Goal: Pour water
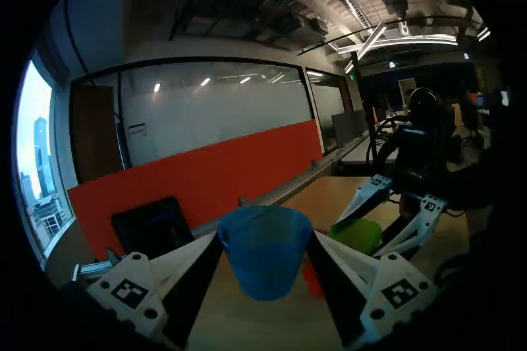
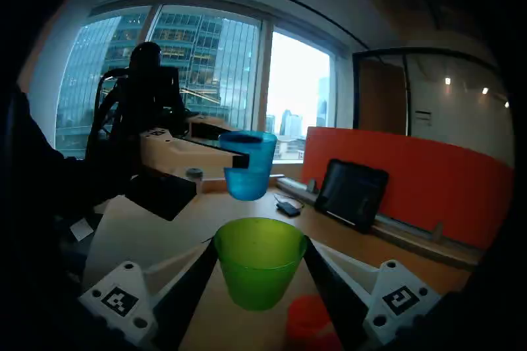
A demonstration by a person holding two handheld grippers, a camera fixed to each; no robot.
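In the left gripper view my left gripper is shut on a translucent blue cup, held upright above the wooden table. Beyond it to the right, my right gripper holds a green cup. The right gripper view has my right gripper shut on the green cup, upright and seemingly empty. Above and behind it hangs the blue cup, pinched by the left gripper that reaches in from the left. A red cup stands low beside the green one.
An orange divider panel runs along the table's far edge, with a dark tablet propped against it and a small dark item nearby. An office chair stands before the windows. A seated person is far off.
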